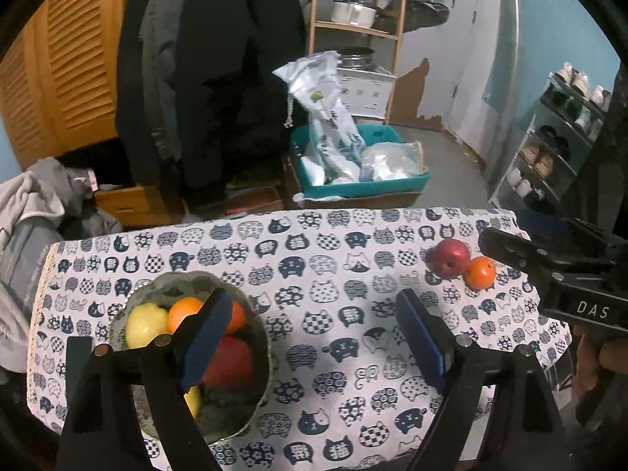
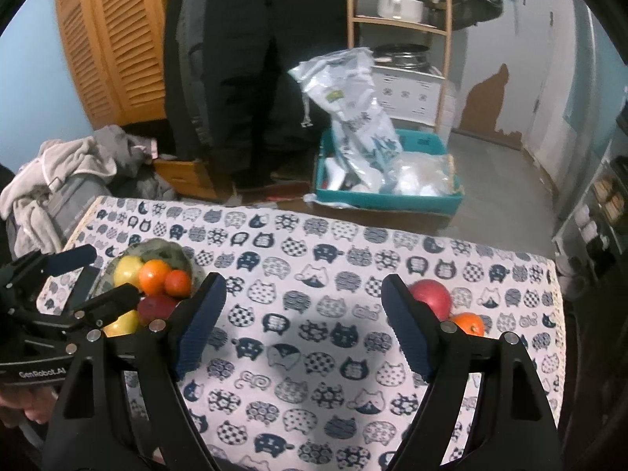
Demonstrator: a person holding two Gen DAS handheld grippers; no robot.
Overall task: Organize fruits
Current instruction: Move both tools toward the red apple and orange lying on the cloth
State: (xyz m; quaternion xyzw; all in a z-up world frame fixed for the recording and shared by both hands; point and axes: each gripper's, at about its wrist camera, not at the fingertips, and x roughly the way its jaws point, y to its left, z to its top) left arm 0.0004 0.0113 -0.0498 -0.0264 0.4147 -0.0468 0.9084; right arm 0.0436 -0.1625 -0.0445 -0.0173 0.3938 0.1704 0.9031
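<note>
A grey-green bowl [image 1: 223, 412] sits on the table's left side, holding a yellow apple [image 1: 145, 324], an orange [image 1: 184, 312], a red apple [image 1: 231, 361] and more fruit. My left gripper [image 1: 314, 337] hangs open above the cloth just right of the bowl, its left finger overlapping the bowl, nothing between its fingers. A red apple [image 2: 429, 296] and an orange [image 2: 467, 324] lie together on the cloth at the right, partly behind the right finger of my open right gripper [image 2: 302, 325], which holds nothing. The bowl [image 2: 165, 249] also shows at the left of the right wrist view.
A cat-print cloth [image 1: 333, 274] covers the small table. Beyond its far edge stand a teal bin of plastic bags [image 1: 392, 184], hanging dark coats [image 1: 212, 78] and a wooden shelf with a pot [image 1: 353, 11]. A clothes pile [image 1: 35, 204] lies left, a shoe rack [image 1: 549, 149] right.
</note>
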